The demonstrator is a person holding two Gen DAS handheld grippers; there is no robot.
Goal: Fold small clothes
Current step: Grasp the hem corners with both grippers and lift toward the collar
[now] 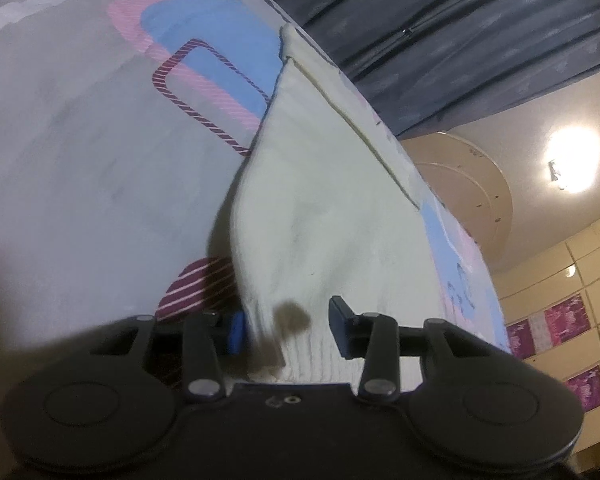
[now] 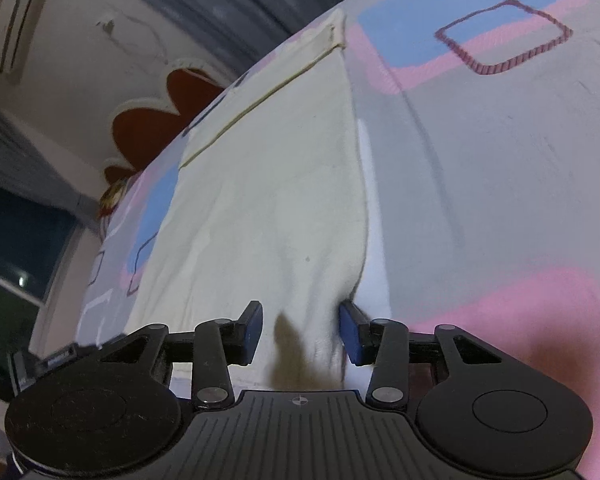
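Patterned bedsheet (image 1: 80, 152) fills my view, grey curtain (image 1: 460, 20) beyond. Cream garment (image 1: 320, 208) lies flat ahead of both grippers, near corners between the jaws, likely for a fold away from me. Left gripper (image 1: 286, 330) and right gripper (image 2: 302, 330) half-apart; pads not visibly pinching.

Cream garment (image 1: 320, 208) with darker trim line — bedsheet (image 1: 80, 160) grey, blue-and-pink patches, maroon-striped squares.

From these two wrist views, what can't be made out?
- Near edge of the cream garment: hidden under each tool's body, both views.
- Left tool: motion blur hides whether the pads press the cloth.
- Right tool: same blur.
- Garment type: far end foreshortened on the patterned bedsheet.
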